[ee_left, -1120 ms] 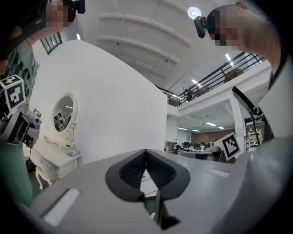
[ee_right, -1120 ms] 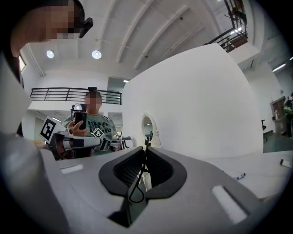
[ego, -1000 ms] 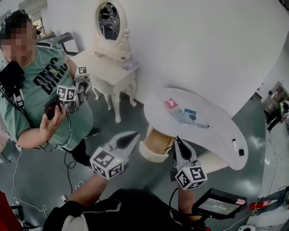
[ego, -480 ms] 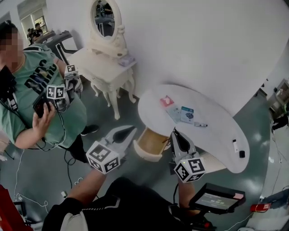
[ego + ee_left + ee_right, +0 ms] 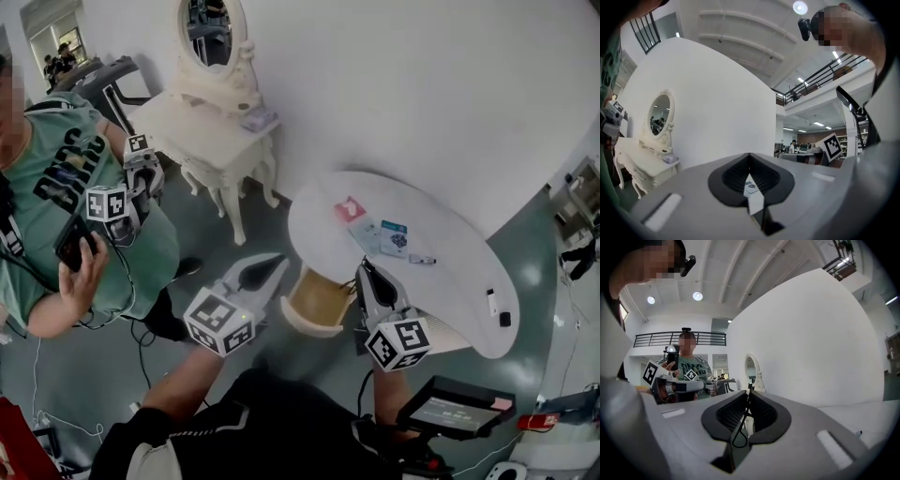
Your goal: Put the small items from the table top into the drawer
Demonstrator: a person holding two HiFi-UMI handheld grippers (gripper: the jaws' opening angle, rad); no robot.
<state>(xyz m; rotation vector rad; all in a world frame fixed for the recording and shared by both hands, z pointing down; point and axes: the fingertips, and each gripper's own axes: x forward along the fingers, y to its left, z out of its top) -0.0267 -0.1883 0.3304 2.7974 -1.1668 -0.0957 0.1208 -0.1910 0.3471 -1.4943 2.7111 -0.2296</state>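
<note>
While both grippers hang short of the table, the task looks to be at its approach step. The curved white drawer with a tan inside (image 5: 311, 323) stands pulled out under the near left edge of the rounded white table top (image 5: 455, 281), and nothing shows in it.

The small items all lie on the top. A red packet (image 5: 352, 210) is at the far left, with a pale card (image 5: 369, 234) and a teal-and-white card (image 5: 395, 238) just right of it. A thin dark-tipped stick (image 5: 422, 260) comes next. A white stick (image 5: 490, 302) and a small black block (image 5: 504, 319) lie near the right end.

I judge the next move calls for parting one pair of jaws and reaching across to the cards, which lie flat and need a low pinch at an edge.

The left gripper (image 5: 279, 260) is clenched tip to tip and grasps nothing. The right gripper (image 5: 364, 270) is likewise pressed together and touches nothing on the table. A thin dark wire loop (image 5: 738, 439) shows near the root of its jaws, seemingly part of the rig.
</note>
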